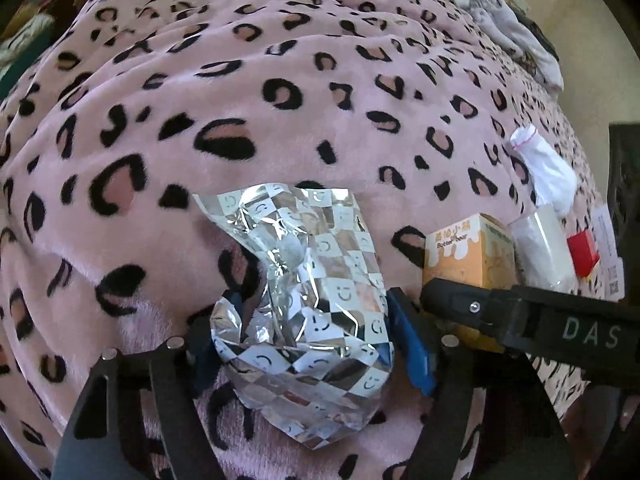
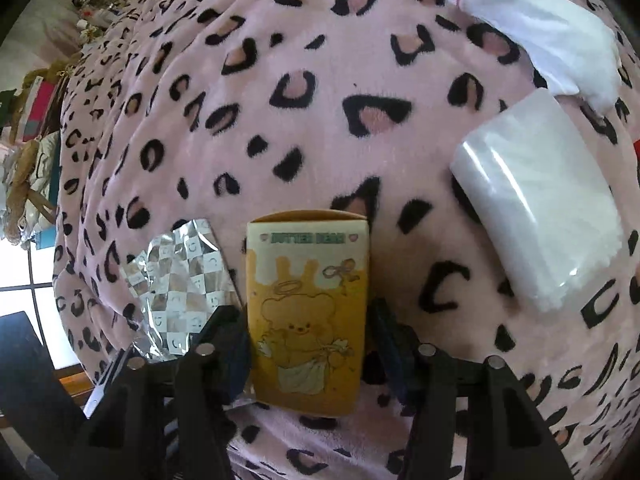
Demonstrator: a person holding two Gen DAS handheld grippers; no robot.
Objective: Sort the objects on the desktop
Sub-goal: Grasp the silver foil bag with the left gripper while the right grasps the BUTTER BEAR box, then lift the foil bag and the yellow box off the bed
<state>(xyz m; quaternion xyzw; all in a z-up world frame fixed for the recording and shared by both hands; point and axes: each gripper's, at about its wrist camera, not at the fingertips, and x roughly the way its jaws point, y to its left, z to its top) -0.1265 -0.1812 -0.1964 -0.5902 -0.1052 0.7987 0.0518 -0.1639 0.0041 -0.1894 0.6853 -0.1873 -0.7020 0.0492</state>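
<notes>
My left gripper (image 1: 308,332) fingers pinch the crinkly silver checkered foil bag (image 1: 308,300) while my right gripper (image 2: 310,336) clamps the orange Butter Bear box (image 2: 306,312), both on the pink leopard-print blanket (image 1: 240,100).

Beyond the foil bag (image 1: 308,292) and orange box (image 2: 308,312) the pink blanket (image 1: 240,92) lies bare, while a clear packet (image 2: 536,200) and white cloth (image 2: 536,28) crowd the right.

The left hand-held gripper (image 1: 304,340) points steeply down, its blue pads against both sides of the foil bag (image 1: 312,304). The right hand-held gripper (image 2: 308,344) points steeply down, fingers flanking the box (image 2: 306,312).
</notes>
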